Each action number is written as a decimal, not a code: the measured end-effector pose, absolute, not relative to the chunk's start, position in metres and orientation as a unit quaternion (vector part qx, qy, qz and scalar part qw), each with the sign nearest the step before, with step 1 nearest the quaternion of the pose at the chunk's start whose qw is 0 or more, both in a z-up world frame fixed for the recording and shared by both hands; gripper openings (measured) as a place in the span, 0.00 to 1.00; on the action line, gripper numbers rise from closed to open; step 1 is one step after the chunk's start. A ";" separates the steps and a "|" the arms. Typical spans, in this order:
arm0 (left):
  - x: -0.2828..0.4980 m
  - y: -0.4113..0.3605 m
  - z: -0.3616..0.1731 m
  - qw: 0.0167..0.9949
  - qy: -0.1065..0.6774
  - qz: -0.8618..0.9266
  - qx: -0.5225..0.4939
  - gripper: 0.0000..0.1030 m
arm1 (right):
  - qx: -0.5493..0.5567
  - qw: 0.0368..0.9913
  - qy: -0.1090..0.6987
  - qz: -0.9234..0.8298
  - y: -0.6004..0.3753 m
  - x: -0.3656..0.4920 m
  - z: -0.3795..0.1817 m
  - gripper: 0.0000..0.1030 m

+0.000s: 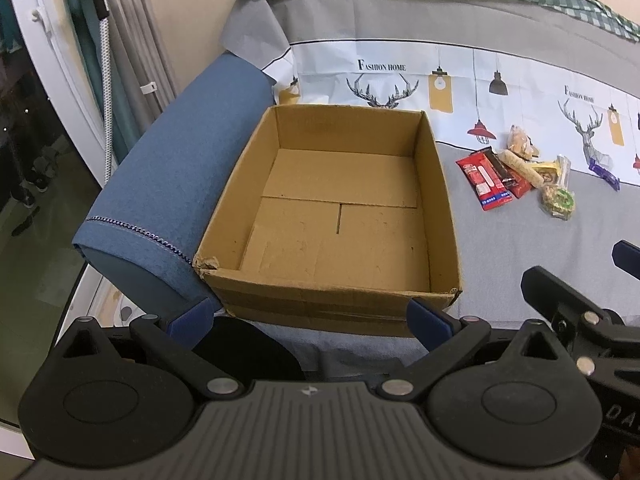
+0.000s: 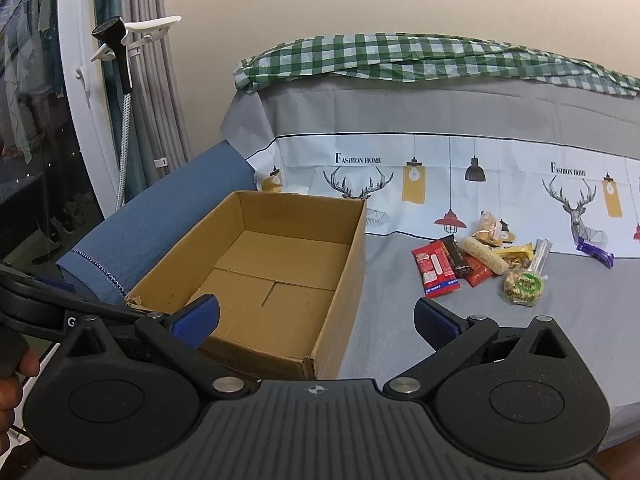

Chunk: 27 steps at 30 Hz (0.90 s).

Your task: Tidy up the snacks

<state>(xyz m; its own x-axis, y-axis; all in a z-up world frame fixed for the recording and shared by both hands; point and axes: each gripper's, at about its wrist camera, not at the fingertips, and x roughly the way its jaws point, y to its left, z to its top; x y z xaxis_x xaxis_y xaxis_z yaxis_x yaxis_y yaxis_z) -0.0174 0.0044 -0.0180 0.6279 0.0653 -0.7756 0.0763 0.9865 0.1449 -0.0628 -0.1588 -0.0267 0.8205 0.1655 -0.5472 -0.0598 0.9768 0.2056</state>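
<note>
Both my left gripper (image 1: pixel 310 318) and right gripper (image 2: pixel 316 318) hang released over the sofa's front edge, the empty brown cardboard box (image 2: pixel 280 276) against its blue armrest (image 2: pixel 160 216), the heap of wrapped snacks (image 2: pixel 480 264) near the backrest.

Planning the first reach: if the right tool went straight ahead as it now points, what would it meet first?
Probably the cardboard box: its near right corner sits between the open right tool fingers. The snack pile lies off to the right. Depth is uncertain.
</note>
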 end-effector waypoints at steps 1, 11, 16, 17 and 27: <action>-0.016 0.002 -0.019 0.897 0.433 -0.004 0.085 1.00 | 0.094 0.949 0.294 0.057 -0.161 -0.062 -0.028 1.00; 0.004 -0.040 -0.030 0.884 0.452 -0.025 0.114 1.00 | 0.135 0.941 0.310 0.021 -0.197 -0.056 -0.049 1.00; 0.021 -0.071 -0.034 0.880 0.455 -0.048 0.127 1.00 | 0.156 0.937 0.313 -0.006 -0.222 -0.055 -0.062 1.00; 0.027 -0.079 -0.034 0.880 0.455 -0.053 0.128 1.00 | 0.161 0.936 0.312 -0.016 -0.228 -0.054 -0.064 1.00; 0.097 -0.190 -0.049 0.866 0.460 -0.124 0.148 1.00 | 0.177 0.920 0.322 -0.135 -0.305 -0.043 -0.098 1.00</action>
<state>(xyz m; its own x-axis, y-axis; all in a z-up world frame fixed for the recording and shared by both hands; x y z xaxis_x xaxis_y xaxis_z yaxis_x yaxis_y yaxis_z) 0.0970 -0.1896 -0.0492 0.5456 -0.0784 -0.8344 0.3514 0.9253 0.1428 -0.0433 -0.3047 -0.0976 0.7565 -0.1345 -0.6399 0.3629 0.9005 0.2397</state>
